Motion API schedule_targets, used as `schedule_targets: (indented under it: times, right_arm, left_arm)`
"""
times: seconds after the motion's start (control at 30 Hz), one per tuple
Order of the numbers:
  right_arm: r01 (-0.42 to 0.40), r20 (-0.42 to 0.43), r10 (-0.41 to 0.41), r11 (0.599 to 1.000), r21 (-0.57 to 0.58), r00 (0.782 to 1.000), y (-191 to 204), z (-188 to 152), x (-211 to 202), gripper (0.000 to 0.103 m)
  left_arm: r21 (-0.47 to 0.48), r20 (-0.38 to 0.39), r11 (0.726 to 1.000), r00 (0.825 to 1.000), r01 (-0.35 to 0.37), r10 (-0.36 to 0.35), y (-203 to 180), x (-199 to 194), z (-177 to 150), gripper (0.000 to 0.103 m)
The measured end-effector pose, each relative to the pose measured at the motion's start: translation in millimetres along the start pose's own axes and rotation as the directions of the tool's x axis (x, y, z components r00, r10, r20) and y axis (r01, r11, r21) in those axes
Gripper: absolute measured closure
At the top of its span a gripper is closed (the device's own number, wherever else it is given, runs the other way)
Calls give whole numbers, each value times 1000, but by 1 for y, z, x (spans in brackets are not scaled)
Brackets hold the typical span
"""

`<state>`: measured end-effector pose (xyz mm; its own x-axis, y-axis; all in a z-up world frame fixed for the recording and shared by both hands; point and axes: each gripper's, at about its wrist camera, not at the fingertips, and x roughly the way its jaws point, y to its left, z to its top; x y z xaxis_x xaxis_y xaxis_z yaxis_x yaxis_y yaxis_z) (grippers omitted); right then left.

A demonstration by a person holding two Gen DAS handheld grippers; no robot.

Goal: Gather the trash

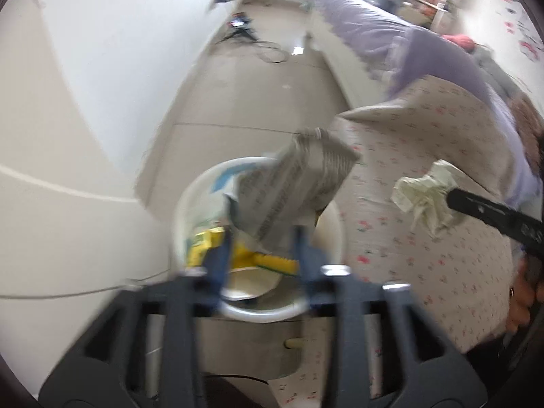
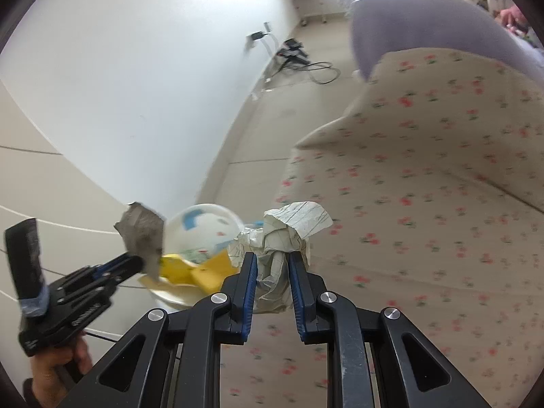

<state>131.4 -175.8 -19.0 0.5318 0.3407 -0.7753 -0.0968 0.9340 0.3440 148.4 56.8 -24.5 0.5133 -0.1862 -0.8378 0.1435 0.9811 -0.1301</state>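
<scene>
A white trash bin (image 1: pixel 335 234) stands on the floor beside the bed, with yellow wrappers (image 1: pixel 268 260) and paper inside. My left gripper (image 1: pixel 261 234) is right above the bin's mouth, its fingers wide apart, and a crumpled grey newspaper (image 1: pixel 299 183) sits between and just past the tips; the view is blurred. In the right wrist view the left gripper (image 2: pixel 136 263) touches that newspaper (image 2: pixel 141 227) next to the bin (image 2: pixel 204 227). My right gripper (image 2: pixel 272 265) is shut on a crumpled white lined paper (image 2: pixel 292 227), held over the bed edge near the bin; it also shows in the left wrist view (image 1: pixel 425 193).
A bed with a floral sheet (image 2: pixel 425 204) fills the right side, a purple blanket (image 2: pixel 408 23) lies further back. A white wall (image 2: pixel 136 85) runs on the left. Cables and a charger (image 2: pixel 299 57) lie on the tiled floor beyond.
</scene>
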Motion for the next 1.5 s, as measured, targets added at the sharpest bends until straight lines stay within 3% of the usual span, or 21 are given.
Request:
schedule_targets:
  times: [0.03,0.27,0.53,0.7,0.77,0.8,0.83,0.97,1.2,1.4,1.5]
  right_arm:
    - [-17,-2,17,1000,0,1000,3,1,3,83]
    - [-82,-16,82,996,-18,996,29,3,26,83]
    - [-144,-43,142,988,-61,989,53,1,52,82]
    - [-210,-27,209,976,-62,978,57,1,64,76]
    - [-232,-18,231,972,-40,973,55,1,66,45]
    - [-233,-2,233,972,-28,972,53,1,64,12]
    - [-230,22,230,973,-19,973,53,2,60,7]
    - [-195,16,196,980,-36,980,52,3,51,7]
    - [-58,8,59,993,-104,998,46,-8,12,7]
    - [28,71,-20,994,-109,997,28,-25,-39,7]
    - [82,84,-73,991,-102,994,17,-40,-61,0]
  left_arm:
    - [-26,17,999,1000,-23,23,5,-3,0,21]
    - [-111,28,991,996,-77,81,21,-18,-6,6]
    - [-185,17,978,995,-97,102,46,-24,-12,2]
    - [-208,28,973,994,-100,108,52,-31,-13,2]
    - [-216,36,970,992,-108,118,54,-34,-13,1]
    - [-219,37,969,992,-113,124,54,-36,-13,1]
    - [-222,37,968,991,-114,125,55,-37,-13,1]
    - [-228,33,967,992,-112,123,53,-39,-14,1]
    - [-205,31,973,993,-107,116,31,-48,-16,1]
    - [-166,54,982,993,-90,100,-2,-63,-28,1]
    - [-139,74,986,991,-97,108,-18,-71,-35,1]
